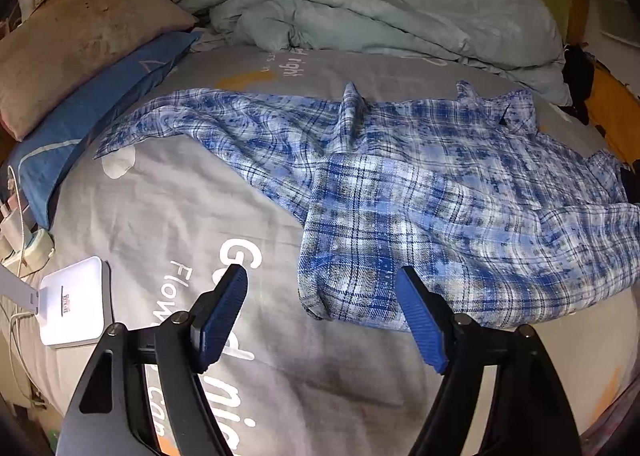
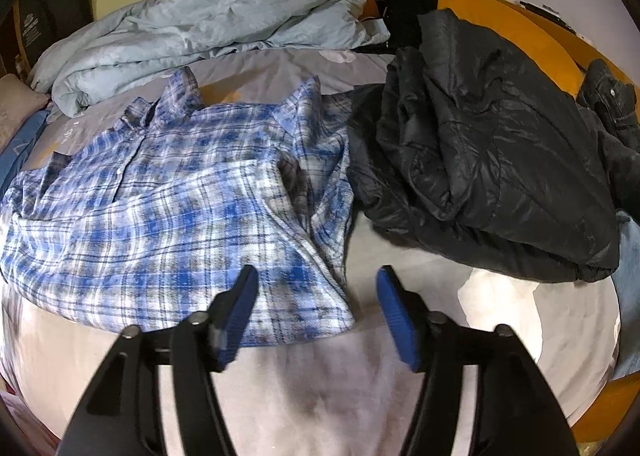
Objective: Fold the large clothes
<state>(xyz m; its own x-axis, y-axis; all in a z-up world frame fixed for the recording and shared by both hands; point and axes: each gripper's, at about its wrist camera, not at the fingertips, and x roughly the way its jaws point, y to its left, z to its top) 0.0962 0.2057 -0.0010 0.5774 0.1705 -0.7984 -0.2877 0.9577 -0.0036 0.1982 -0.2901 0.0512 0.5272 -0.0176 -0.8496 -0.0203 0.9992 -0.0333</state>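
Across mid-frame in both views, plaid shirt [image 1: 420,192] [image 2: 176,208] is lying spread on grey bedsheet [image 1: 160,208]. Left gripper [image 1: 322,284] and right gripper [image 2: 316,288] are hovering at its near hem, jaws spread, pinching nothing.

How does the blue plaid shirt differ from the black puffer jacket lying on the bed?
The blue-and-white plaid flannel shirt is pale, checked and matte; the black quilted puffer jacket is plain, dark and slightly shiny. The shirt is spread fairly flat with its collar away from the camera, while the jacket sits bunched in a thick heap. The shirt looks thin, the jacket padded. Both lie side by side on the grey printed bedsheet, neither gripped.
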